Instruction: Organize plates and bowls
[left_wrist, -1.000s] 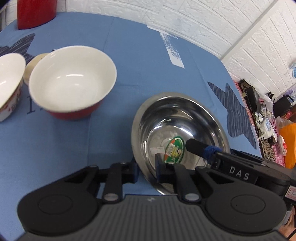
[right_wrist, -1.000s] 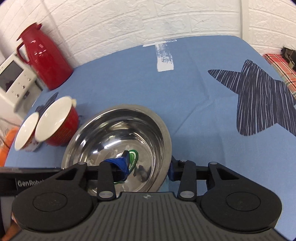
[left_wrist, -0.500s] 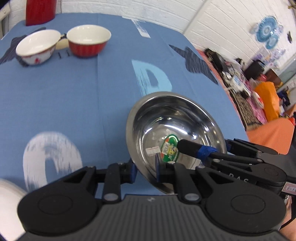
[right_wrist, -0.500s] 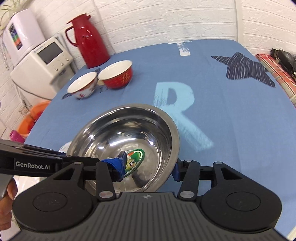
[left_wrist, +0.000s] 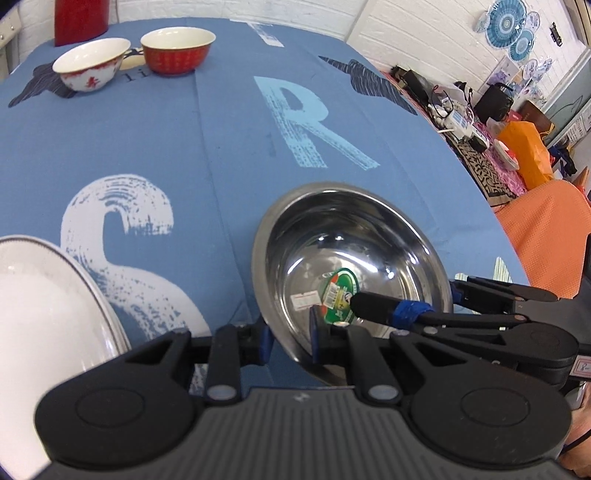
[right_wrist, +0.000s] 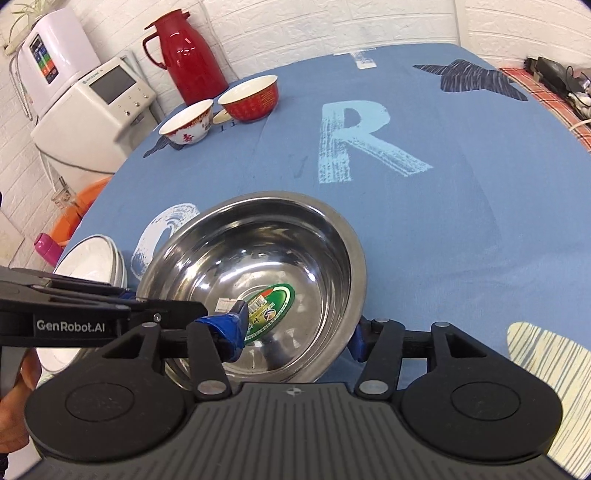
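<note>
Both claws are clamped on the steel bowl (left_wrist: 351, 266), left claw (left_wrist: 288, 338) and right claw (right_wrist: 297, 332) each pinching its near rim, carrying it above the table (right_wrist: 461, 221). Next, I reckon, it needs lowering gently onto the white plates (right_wrist: 92, 258) just left of the claws.

home dining table (right_wrist: 461, 206), thermos (right_wrist: 192, 51)

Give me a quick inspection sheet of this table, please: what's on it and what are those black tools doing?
Surface: round table under a blue printed cloth.
Job's things: shiny steel bowl with a green sticker; white and red patterned bowl; red bowl with white inside; stacked white plates.
Clutter: red thermos jug.
Grippers: left hand-held gripper and right hand-held gripper each clamp the steel bowl's rim.
Cables: tangle on a side table.
Surroundings: white brick wall, white appliances.
</note>
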